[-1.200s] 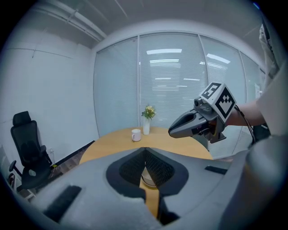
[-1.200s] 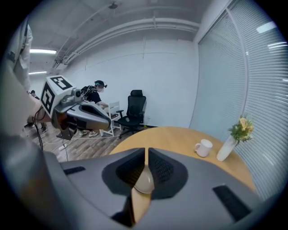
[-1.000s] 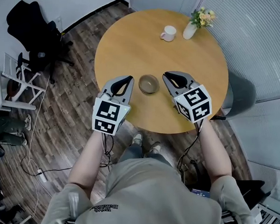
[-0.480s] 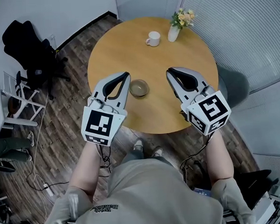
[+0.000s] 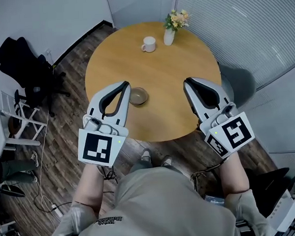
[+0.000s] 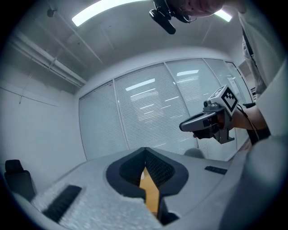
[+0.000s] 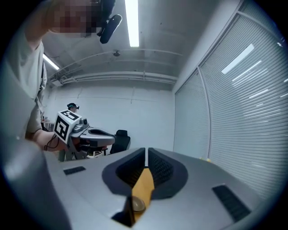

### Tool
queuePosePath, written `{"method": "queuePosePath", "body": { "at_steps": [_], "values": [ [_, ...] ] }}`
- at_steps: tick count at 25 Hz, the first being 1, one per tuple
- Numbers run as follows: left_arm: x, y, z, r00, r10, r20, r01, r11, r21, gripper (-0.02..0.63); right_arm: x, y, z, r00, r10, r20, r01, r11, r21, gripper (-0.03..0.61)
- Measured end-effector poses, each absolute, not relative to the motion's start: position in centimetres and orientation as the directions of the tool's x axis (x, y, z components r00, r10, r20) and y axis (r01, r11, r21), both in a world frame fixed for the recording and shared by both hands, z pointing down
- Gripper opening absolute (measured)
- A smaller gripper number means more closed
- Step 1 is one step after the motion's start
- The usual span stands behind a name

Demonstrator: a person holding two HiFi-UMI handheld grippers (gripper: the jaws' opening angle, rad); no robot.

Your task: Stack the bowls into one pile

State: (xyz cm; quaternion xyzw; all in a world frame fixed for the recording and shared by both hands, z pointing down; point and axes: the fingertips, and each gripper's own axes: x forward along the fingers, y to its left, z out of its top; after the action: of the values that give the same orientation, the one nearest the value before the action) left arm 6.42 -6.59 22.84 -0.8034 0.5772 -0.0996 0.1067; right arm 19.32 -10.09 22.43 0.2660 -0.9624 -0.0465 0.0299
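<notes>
Left gripper (image 5: pixel 124 85): jaws clenched together, nothing between. Right gripper (image 5: pixel 188 83): jaws pressed together, empty.

Bowl pile (image 5: pixel 138 96) sits on table (image 5: pixel 175 89) toward person's edge, between grippers, nearer left one, touched by neither. Number of nested bowls: too small to tell.

No loose bowl elsewhere; only mug (image 5: pixel 148 44) and flower vase (image 5: pixel 169 36) at far side.

Judgement: stacking looks finished, nothing left to add.

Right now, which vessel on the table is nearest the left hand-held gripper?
The brown bowl: in the head view it shows right beside the left hand-held gripper, while the white mug and flower vase stand at the far edge of the table.
</notes>
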Motion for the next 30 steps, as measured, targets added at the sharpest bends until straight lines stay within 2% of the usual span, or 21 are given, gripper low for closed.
{"method": "queuePosePath", "body": {
  "at_steps": [8, 30],
  "values": [
    [8.8, -5.1, 23.1, 0.347, -0.936, 0.052, -0.898, -0.348, -0.270, 0.018, 22.7, -8.8, 21.8, -0.818, -0.575, -0.008, -0.573, 0.816, 0.075, 0.035],
    [11.2, -4.1, 25.2, 0.376, -0.921, 0.106, -0.893, -0.390, -0.226, 0.018, 26.7, -7.2, 25.2, -0.780, -0.621, 0.075, -0.617, 0.784, 0.077, 0.034]
  ]
}}
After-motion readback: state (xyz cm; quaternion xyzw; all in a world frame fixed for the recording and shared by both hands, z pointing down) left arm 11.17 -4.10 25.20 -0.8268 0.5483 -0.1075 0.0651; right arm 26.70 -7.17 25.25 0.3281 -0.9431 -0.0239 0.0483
